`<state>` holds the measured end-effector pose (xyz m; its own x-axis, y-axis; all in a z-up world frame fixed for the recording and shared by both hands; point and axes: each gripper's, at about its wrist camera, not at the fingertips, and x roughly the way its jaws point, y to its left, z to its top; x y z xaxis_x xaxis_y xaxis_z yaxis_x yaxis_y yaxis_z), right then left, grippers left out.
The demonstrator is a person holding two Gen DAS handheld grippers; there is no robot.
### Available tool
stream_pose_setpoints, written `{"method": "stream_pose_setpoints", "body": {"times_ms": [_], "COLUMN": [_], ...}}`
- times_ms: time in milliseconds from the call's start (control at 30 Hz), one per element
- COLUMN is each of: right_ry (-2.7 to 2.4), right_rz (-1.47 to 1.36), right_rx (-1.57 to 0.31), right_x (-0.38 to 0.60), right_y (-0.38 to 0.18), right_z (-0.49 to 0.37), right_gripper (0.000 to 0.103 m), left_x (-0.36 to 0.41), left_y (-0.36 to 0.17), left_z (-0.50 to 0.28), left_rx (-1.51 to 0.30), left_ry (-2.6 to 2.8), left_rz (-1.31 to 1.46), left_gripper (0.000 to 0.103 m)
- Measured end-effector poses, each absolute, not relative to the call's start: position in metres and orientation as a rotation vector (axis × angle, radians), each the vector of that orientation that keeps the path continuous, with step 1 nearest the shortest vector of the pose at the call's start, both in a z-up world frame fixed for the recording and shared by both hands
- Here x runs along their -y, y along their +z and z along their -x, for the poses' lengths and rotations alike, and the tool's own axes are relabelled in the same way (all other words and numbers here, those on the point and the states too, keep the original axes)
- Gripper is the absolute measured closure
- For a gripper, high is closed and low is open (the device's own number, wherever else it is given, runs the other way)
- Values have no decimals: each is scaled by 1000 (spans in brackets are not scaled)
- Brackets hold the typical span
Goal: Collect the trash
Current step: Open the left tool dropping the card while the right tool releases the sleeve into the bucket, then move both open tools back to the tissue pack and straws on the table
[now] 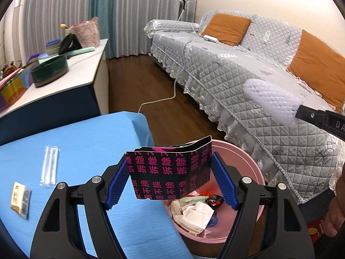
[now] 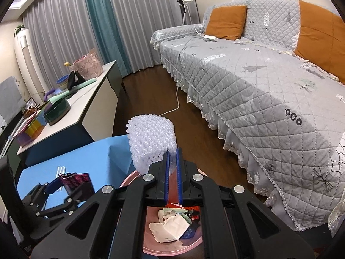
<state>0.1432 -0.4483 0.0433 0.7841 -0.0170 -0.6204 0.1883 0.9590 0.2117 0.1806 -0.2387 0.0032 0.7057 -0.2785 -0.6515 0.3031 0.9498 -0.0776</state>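
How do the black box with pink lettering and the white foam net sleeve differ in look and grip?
The black box with pink lettering is flat-sided card, clamped across wide-set jaws of the left gripper. The white foam net sleeve is soft mesh, pinched by an edge in the nearly closed right gripper. Both hang near the pink bin.

Soft, even indoor light filled both fisheye views, edges bent and vignetted black, the blue bench (image 1: pixel 71 142) slightly motion-smeared.

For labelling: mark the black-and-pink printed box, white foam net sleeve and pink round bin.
black-and-pink printed box (image 1: pixel 172 172), left wrist view, front face
white foam net sleeve (image 2: pixel 151 138), right wrist view, middle
pink round bin (image 1: pixel 256 170), left wrist view, rim
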Motion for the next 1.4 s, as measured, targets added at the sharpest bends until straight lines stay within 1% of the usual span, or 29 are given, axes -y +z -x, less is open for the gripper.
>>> {"method": "stream_pose_setpoints", "body": {"times_ms": [133,267,367,400,433,467,500,967,1200,1400], "right_ry": [-110,-113,-119,-121,-122,-127,-132,-108,-46,20], "right_rz": [-265,-265,-265,-265,-268,-271,-272,-273,-266,-246], "right_rx": [-671,-680,-685,-690,-694,-693,-690,-626,-593,-587], "right_x": [447,447,447,447,447,447,447,425,389,346], "right_y": [41,38,37,36,35,35,36,50,57,61], "right_z": [-146,-148,-150,-151,-152,-152,-151,-150,-153,-159], "right_gripper": [97,97,93,88,74,67,57,57,57,57], "left_x": [250,258,263,263,262,262,260,209,153,89], "left_y": [-3,-8,-13,-15,-16,-17,-17,2,18,27], "left_z": [-183,-186,-189,-190,-190,-189,-189,-175,-163,-155], "left_rx": [-733,-759,-791,-796,-798,-799,-800,-758,-720,-688], "left_ry": [-341,-364,-383,-385,-386,-385,-385,-336,-274,-192], "left_rz": [-42,-42,-42,-42,-41,-40,-38,-1,26,26], "left_gripper": [31,29,27,27,27,27,27,27,27,27]}}
